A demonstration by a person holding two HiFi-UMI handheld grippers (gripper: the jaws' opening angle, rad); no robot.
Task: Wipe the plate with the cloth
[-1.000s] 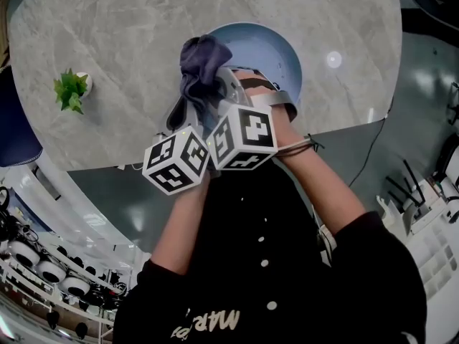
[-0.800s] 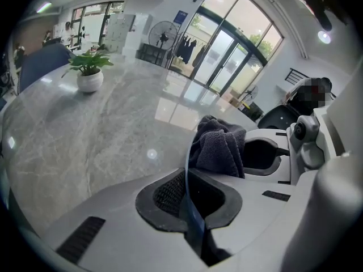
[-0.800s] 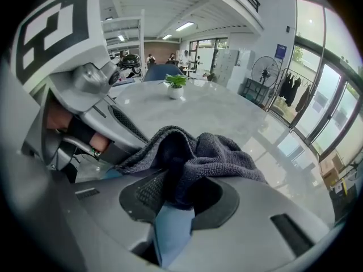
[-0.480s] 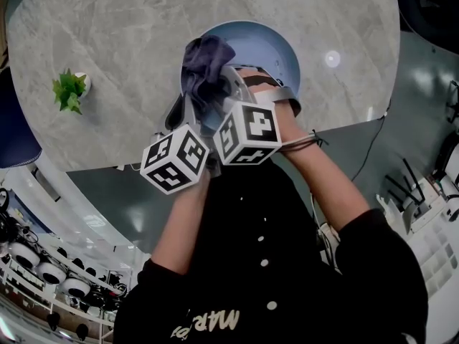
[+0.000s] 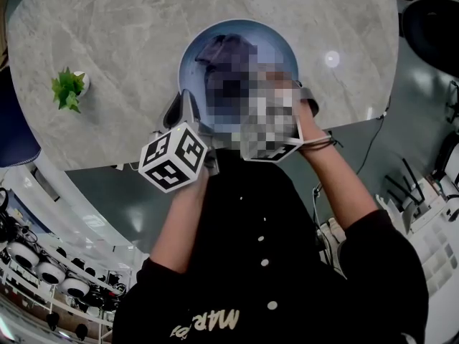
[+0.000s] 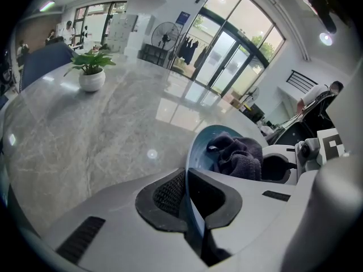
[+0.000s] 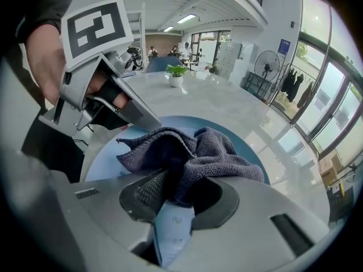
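Observation:
A light blue plate point(image 5: 276, 45) lies at the near edge of the round marble table point(image 5: 107, 34). My left gripper point(image 6: 187, 200) is shut on the plate's near-left rim, so the rim point(image 6: 195, 152) stands between its pads. A dark grey cloth point(image 7: 190, 154) lies bunched on the plate's inside, and my right gripper point(image 7: 173, 194) is shut on it. In the head view the cloth point(image 5: 222, 49) sits over the plate's middle, while the right gripper is mostly under a mosaic patch. The left gripper point(image 5: 188, 113) shows below its marker cube.
A small potted plant point(image 5: 69, 89) stands on the table to the left of the plate, well apart from it. The table's near edge point(image 5: 129, 165) runs just under both hands. Glass doors and a fan point(image 6: 164, 35) lie beyond the table.
My right gripper has carried the cloth to the right, from the plate's left rim toward its middle. More of the plate's left side now shows. The left gripper has kept still on the rim.

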